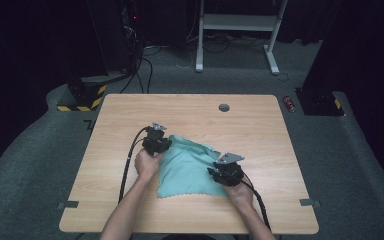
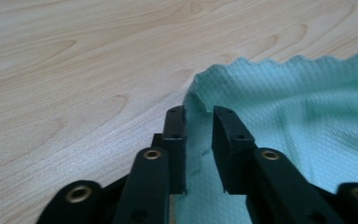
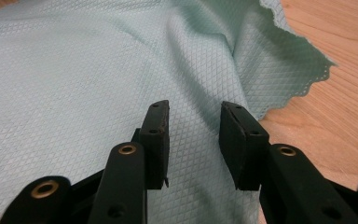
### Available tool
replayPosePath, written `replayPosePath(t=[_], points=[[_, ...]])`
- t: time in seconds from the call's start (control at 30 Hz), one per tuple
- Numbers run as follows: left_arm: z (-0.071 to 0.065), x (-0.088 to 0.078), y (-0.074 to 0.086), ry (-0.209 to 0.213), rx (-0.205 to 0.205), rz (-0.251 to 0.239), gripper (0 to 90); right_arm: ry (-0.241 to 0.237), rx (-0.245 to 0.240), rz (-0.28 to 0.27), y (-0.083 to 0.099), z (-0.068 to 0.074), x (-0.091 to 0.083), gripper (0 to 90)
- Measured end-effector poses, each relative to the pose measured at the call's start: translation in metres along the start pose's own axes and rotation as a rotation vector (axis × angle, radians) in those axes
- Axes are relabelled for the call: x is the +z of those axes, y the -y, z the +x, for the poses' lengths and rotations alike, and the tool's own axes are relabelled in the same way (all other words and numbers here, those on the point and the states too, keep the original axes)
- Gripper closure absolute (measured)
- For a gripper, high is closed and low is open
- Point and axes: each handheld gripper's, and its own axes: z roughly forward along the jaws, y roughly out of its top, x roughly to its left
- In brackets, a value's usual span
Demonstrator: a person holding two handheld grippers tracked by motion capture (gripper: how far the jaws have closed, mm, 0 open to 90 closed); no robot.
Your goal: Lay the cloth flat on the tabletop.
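A light teal cloth (image 1: 190, 167) lies rumpled on the wooden table (image 1: 190, 110), near the middle. My left gripper (image 1: 167, 145) is at the cloth's left far corner. In the left gripper view its jaws (image 2: 199, 112) stand apart, with the cloth's (image 2: 298, 102) slightly raised scalloped edge lying loose between them. My right gripper (image 1: 214, 172) rests at the cloth's right side. Its jaws (image 3: 194, 106) are open over the cloth (image 3: 74, 70), straddling a soft ridge that the pads do not press.
A grey grommet (image 1: 224, 107) sits in the table near its far edge. Tape marks (image 1: 68, 204) lie at the near corners. On the floor beyond are a red can (image 1: 290, 103), a white desk frame (image 1: 237, 22) and a yellow-black striped base (image 1: 82, 97).
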Motion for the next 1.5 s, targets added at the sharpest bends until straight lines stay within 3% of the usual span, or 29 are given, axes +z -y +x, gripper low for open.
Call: replayPosePath(t=[0.2,0.4,0.47,0.6,0.7,0.9,1.0,1.07,1.17,1.2,1.37,1.5], points=[[-0.01,0.004,0.003,-0.008,0.067,0.002,67.0,0.0,0.0,0.0,0.0,0.0,0.0,63.2],[-0.013,0.021,0.0,-0.038,0.056,0.029,57.4,0.001,0.001,0.001,0.0,0.0,0.0,63.2],[-0.014,0.024,-0.001,-0.063,0.05,0.028,60.8,0.001,0.002,0.001,0.0,0.0,0.0,63.2],[-0.008,0.023,-0.001,-0.059,0.024,0.027,77.5,0.001,0.002,0.001,0.0,0.0,0.0,63.2],[-0.003,0.019,-0.001,-0.072,0.03,0.031,88.0,0.001,0.003,0.001,0.0,0.0,0.0,63.2],[0.007,0.013,-0.002,-0.09,0.013,0.013,89.3,0.001,0.002,0.001,0.0,0.0,0.0,63.2],[0.017,0.012,-0.001,-0.123,-0.005,0.014,89.1,0.001,0.002,0.001,0.0,0.0,0.0,63.2],[0.026,0.015,0.002,-0.129,-0.042,0.027,87.4,0.001,0.003,0.001,0.0,0.0,0.0,63.2],[0.031,0.017,0.005,-0.125,-0.065,0.036,83.0,0.001,0.003,0.0,0.0,0.0,0.0,63.2],[0.033,0.015,0.006,-0.108,-0.08,0.026,79.8,0.0,0.006,0.001,0.0,0.0,0.0,63.2],[0.024,-0.004,0.006,-0.06,-0.042,-0.05,66.4,-0.012,0.011,-0.004,0.0,-0.002,0.0,65.6],[0.022,-0.01,0.008,-0.019,-0.032,-0.053,58.7,-0.025,0.048,-0.05,-0.002,-0.009,-0.011,68.6]])
